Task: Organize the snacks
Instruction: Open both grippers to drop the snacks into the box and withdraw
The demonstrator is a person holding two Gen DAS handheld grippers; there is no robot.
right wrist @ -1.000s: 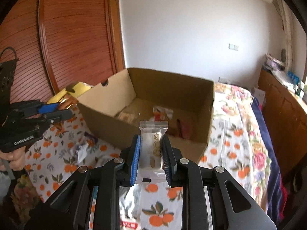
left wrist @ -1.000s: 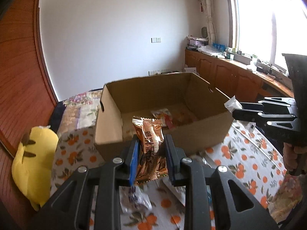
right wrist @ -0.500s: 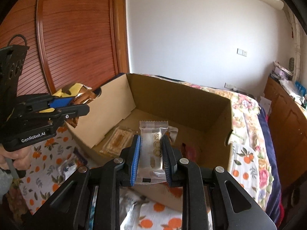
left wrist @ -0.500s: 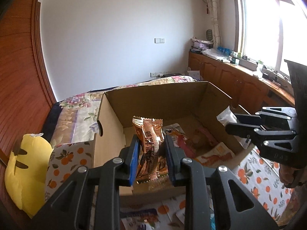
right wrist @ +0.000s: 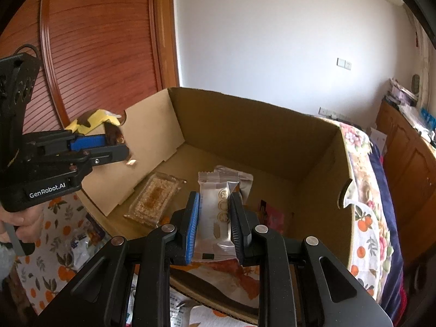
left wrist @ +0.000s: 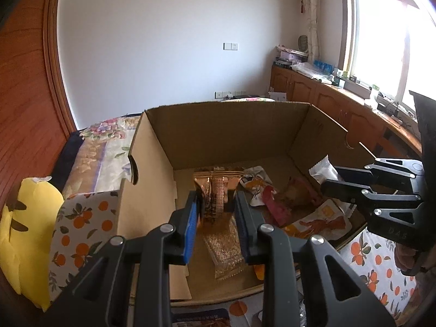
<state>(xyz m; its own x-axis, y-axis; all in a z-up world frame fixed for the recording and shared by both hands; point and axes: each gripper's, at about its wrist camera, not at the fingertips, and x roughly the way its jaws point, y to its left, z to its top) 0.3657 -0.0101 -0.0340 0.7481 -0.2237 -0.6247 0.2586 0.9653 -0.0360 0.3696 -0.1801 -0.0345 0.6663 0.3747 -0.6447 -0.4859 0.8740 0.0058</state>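
Both tools loaded, hanging over the open cardboard box (left wrist: 226, 125)

Left tool (left wrist: 215, 212) clamped on a copper snack packet (left wrist: 216, 190), lower end hidden between the fingers. Right tool (right wrist: 214, 218) clamped on a white snack packet (right wrist: 215, 204). More wrappers on the box floor at 3 o'clock, print too blurry to read. Yellow plush (left wrist: 27, 234) cut off at 9.

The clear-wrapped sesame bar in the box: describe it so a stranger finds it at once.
Start at the open cardboard box on the orange-print cloth. On its floor near the left wall lies the sesame bar, flat in clear wrap. Unlike the printed packets beside it, you see its grainy tan slab.
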